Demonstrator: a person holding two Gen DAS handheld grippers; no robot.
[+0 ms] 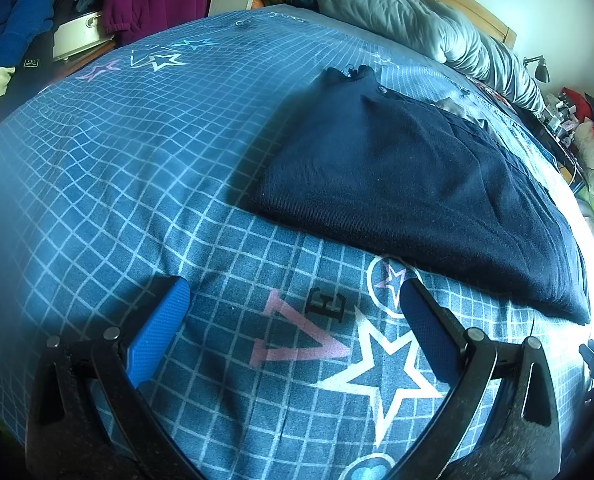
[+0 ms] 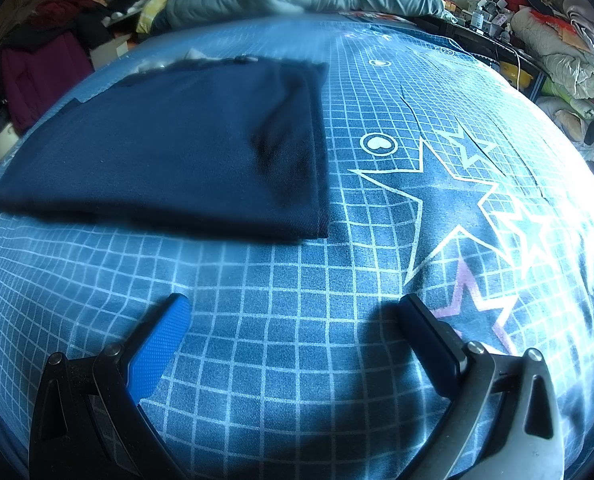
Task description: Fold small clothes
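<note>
Both the left gripper point(image 1: 293, 304) and right gripper point(image 2: 293, 320) hover with jaws spread before the folded navy garment point(image 1: 409, 184); pinch its near edge evenly, I'd say.

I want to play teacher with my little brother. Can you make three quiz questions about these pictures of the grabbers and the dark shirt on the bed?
1. True or false: the left gripper is shut on the navy garment.
2. What does the garment lie on? A) a wooden floor B) a blue grid bedsheet with stars C) a chair
3. Fill in: the right gripper holds ____.

Key: 1 false, it is open and apart from the garment. 2 B. 3 nothing.
</note>
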